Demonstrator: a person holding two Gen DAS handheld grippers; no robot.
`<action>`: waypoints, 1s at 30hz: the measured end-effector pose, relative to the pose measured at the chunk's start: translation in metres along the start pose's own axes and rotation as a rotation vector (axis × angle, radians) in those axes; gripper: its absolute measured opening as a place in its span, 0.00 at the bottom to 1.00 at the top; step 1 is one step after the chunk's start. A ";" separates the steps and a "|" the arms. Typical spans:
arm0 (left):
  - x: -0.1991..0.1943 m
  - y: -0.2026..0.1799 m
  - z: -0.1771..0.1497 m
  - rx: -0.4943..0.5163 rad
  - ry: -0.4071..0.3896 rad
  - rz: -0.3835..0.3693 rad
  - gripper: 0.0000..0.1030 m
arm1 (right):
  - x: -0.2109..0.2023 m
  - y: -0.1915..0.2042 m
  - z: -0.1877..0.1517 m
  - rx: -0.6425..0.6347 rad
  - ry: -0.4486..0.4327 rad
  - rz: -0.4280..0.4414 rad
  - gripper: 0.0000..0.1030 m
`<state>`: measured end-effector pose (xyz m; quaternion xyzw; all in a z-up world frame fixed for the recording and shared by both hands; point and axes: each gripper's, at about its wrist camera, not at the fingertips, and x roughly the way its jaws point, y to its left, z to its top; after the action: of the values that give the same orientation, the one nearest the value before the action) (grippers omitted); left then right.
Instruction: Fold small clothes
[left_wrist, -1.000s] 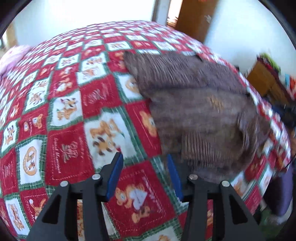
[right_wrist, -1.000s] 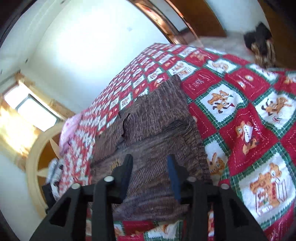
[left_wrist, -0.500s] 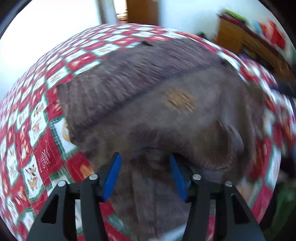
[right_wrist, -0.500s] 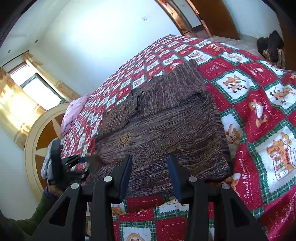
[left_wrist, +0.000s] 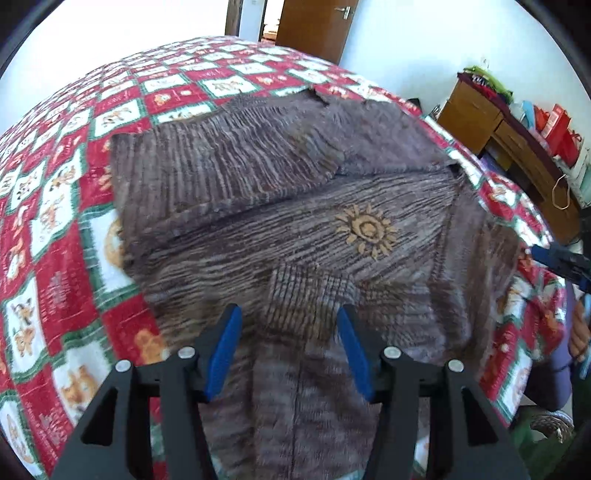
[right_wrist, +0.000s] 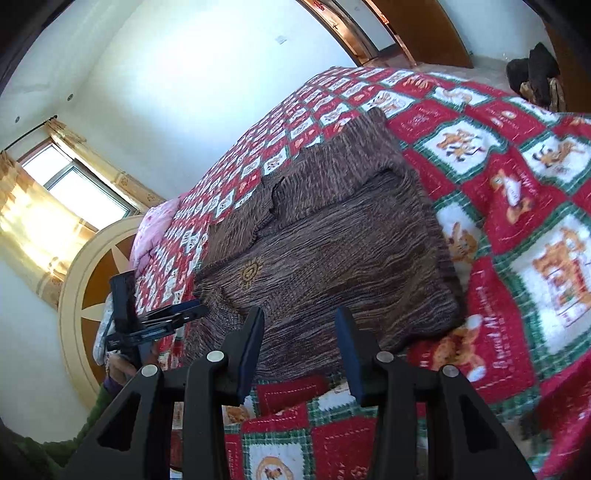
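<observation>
- A brown knit sweater (left_wrist: 295, 206) lies spread on a bed under a red, green and white quilt (left_wrist: 55, 229); in the right wrist view the sweater (right_wrist: 332, 251) fills the middle of the quilt (right_wrist: 517, 221).
- Both sleeves are folded in across the upper body and meet near 12 o'clock in the left view (a small gap shows between the cuffs).
- A tan sun emblem (left_wrist: 367, 230) sits on the chest, at about 2 o'clock from the left gripper (left_wrist: 288, 328).
- The left gripper hovers over the sweater's near edge; its jaws stand wide apart with nothing between them, and a ribbed patch of knit lies just ahead of the blue pads (left_wrist: 221, 350).
- The right gripper (right_wrist: 299, 332) is over the sweater's near edge where it meets the quilt; its jaws are also well apart and hold nothing.
- In the right view the left gripper (right_wrist: 173, 315) shows at 9 o'clock, beside the sweater's left edge.
- In the left view the right gripper (left_wrist: 561, 262) shows at 3 o'clock, past the sweater's right side.
- A wooden dresser (left_wrist: 509, 147) stands at 2 o'clock; a window (right_wrist: 74, 184) with curtains is at 9 o'clock in the right view.
</observation>
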<state>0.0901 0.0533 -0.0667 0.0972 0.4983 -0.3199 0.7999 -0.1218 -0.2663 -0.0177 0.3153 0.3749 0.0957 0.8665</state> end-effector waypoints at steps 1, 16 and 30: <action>0.005 -0.004 0.002 0.007 -0.008 0.023 0.55 | 0.001 0.003 -0.001 -0.008 0.002 0.002 0.40; -0.003 -0.015 -0.014 -0.041 -0.076 0.014 0.34 | -0.014 -0.011 0.001 -0.012 -0.035 -0.066 0.40; -0.010 0.025 -0.033 -0.271 -0.079 -0.362 0.57 | -0.017 -0.012 0.001 -0.020 -0.036 -0.082 0.40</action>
<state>0.0778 0.0925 -0.0778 -0.1146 0.5142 -0.3919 0.7543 -0.1338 -0.2829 -0.0139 0.2925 0.3711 0.0584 0.8794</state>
